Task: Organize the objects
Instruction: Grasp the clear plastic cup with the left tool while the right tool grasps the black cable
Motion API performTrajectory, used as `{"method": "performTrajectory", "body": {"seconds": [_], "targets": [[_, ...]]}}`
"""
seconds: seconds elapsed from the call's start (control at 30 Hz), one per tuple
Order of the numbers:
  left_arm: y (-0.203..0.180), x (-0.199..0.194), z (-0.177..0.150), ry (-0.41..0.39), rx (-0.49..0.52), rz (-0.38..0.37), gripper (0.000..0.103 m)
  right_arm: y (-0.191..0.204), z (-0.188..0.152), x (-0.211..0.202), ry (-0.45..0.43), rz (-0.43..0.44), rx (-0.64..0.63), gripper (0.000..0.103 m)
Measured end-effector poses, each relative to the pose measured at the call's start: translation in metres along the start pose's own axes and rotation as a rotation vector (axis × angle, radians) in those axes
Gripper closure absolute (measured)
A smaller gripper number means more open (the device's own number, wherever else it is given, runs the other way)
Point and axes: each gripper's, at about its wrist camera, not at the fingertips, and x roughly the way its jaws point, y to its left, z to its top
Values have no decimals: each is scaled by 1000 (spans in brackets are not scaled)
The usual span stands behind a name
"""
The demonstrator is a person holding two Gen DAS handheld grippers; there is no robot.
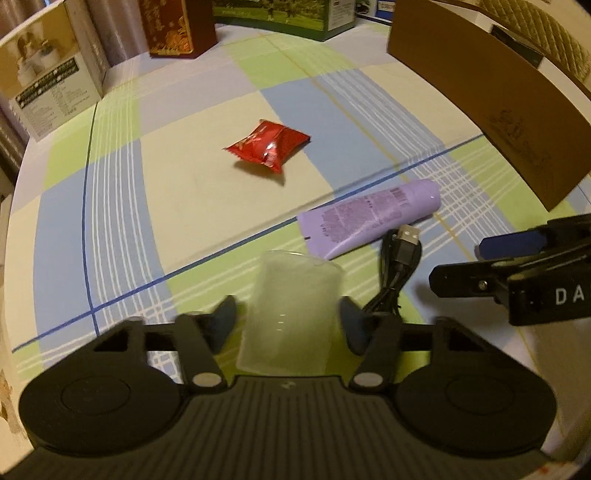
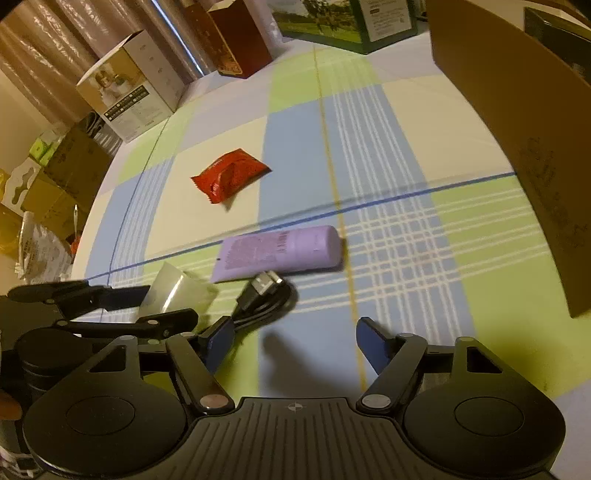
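Observation:
A clear plastic cup (image 1: 291,310) lies on its side between the fingers of my left gripper (image 1: 286,319); the pads stand at its sides, and contact is unclear. The cup also shows in the right wrist view (image 2: 177,291), with the left gripper (image 2: 122,306) around it. A purple tube (image 1: 373,218) (image 2: 280,251) lies just beyond. A coiled black USB cable (image 1: 399,269) (image 2: 262,295) lies beside the tube. A red snack packet (image 1: 267,146) (image 2: 229,177) sits farther back. My right gripper (image 2: 295,343) is open and empty above the cloth, right of the cable; it shows in the left wrist view (image 1: 509,258).
A checked tablecloth (image 1: 184,192) covers the table. A brown cardboard box (image 1: 491,110) (image 2: 524,140) stands at the right. A white box (image 1: 51,77), a dark red box (image 1: 177,26) and a green box (image 1: 288,14) line the far edge. Clutter lies beyond the left table edge (image 2: 40,206).

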Motion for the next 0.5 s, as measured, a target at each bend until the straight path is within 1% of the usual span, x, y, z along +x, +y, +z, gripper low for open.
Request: {"method": "performTrajectory", "body": {"seconds": [0.1, 0.2, 0.3, 0.33, 0.43, 0.5], "targets": [[9, -1, -4, 0, -52, 6, 56, 8, 2, 7, 11, 10, -18, 37], [19, -5, -11, 3, -103, 22, 56, 17, 2, 17, 25, 18, -28, 43], [30, -10, -18, 6, -156, 27, 56, 27, 3, 24, 18, 11, -56, 49], [34, -12, -21, 8, -175, 28, 56, 31, 4, 26, 14, 3, -70, 51], [43, -16, -28, 12, -215, 31, 56, 43, 5, 33, 4, -29, -134, 64], [46, -19, -31, 13, -229, 36, 56, 52, 4, 38, 4, -52, -205, 65]]}}
